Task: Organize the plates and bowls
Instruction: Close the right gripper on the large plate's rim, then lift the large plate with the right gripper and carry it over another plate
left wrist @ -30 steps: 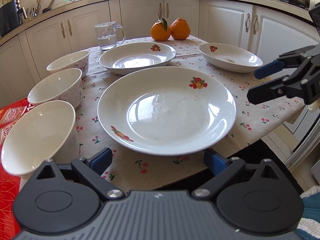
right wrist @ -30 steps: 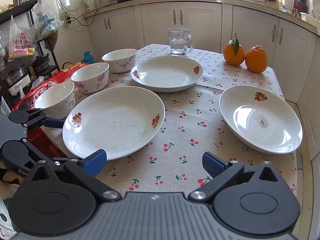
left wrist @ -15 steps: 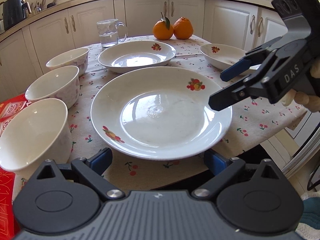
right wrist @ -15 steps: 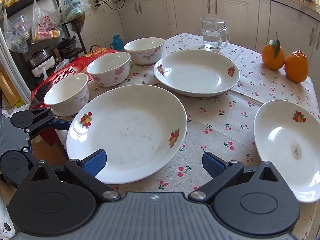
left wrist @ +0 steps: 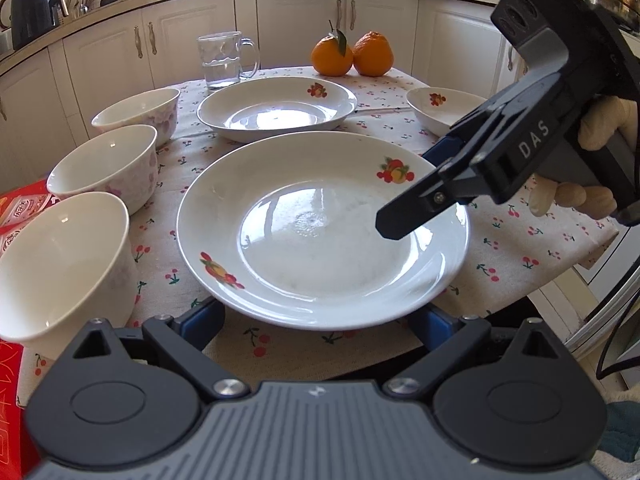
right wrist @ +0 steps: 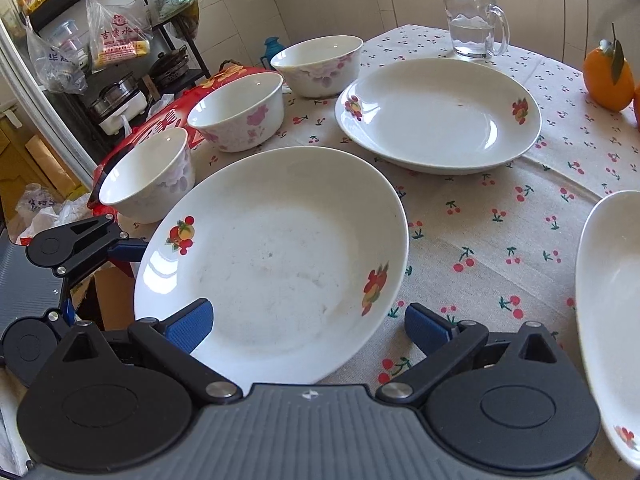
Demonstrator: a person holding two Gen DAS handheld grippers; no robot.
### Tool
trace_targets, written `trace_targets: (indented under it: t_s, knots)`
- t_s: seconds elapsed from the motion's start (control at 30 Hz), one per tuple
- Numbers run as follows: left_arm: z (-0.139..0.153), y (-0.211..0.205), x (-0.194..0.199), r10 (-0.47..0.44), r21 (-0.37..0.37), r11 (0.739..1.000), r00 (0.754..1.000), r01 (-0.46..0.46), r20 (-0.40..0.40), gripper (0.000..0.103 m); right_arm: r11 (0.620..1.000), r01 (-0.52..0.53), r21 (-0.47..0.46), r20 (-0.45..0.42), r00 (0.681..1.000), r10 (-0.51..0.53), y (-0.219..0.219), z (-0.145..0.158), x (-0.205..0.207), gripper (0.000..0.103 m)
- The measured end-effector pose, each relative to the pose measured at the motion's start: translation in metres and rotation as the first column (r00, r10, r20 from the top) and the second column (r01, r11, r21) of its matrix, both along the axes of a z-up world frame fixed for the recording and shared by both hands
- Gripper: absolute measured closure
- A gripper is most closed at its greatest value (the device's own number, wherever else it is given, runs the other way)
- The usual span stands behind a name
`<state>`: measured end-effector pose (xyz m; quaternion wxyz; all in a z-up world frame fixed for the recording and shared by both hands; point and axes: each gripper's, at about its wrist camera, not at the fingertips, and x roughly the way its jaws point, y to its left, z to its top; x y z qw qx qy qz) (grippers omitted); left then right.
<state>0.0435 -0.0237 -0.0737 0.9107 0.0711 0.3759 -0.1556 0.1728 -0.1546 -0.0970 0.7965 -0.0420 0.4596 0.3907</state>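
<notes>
Three white fruit-print plates lie on the cherry tablecloth: a near plate [left wrist: 320,228] [right wrist: 272,264], a far plate [left wrist: 276,106] [right wrist: 438,114] and a right plate [left wrist: 440,108] [right wrist: 608,312]. Three white floral bowls [left wrist: 60,264] [left wrist: 106,168] [left wrist: 138,114] line the left edge. My left gripper [left wrist: 320,320] is open at the near plate's front rim. My right gripper [right wrist: 308,324] is open and straddles the same plate's right rim; in the left wrist view it [left wrist: 416,184] reaches over that rim, one finger above and one below.
A glass mug of water [left wrist: 224,60] and two oranges [left wrist: 352,54] stand at the table's far side. A red package [right wrist: 176,120] lies under the bowls' side. White cabinets ring the table; a cluttered rack [right wrist: 112,60] stands at the left.
My right gripper has moved in from the right and now straddles the near plate's rim. My left gripper has edged closer to the plate's front rim. Both stay open.
</notes>
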Motion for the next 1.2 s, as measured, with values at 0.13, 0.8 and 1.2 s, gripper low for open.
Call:
trace_targets:
  t_s: [0.13,0.8,1.2]
  knots:
    - [0.0,0.0,0.0,-0.002,0.001,1.0,1.0,0.002,0.001,0.005,1.0,-0.03,0.002,-0.01,0.999,0.03,0.008,0.0,0.012,0.0]
    - [0.002,0.002,0.002,-0.035,-0.021,0.999,0.999,0.035,-0.004,0.012,0.989,-0.146,-0.016,-0.059,0.988,0.145,0.033,0.005,0.067,0.022]
    - [0.002,0.002,0.003,-0.044,-0.022,0.999,0.999,0.044,-0.008,0.015,0.983,-0.179,-0.034,-0.063,0.982,0.176,0.037,0.006,0.071,0.022]
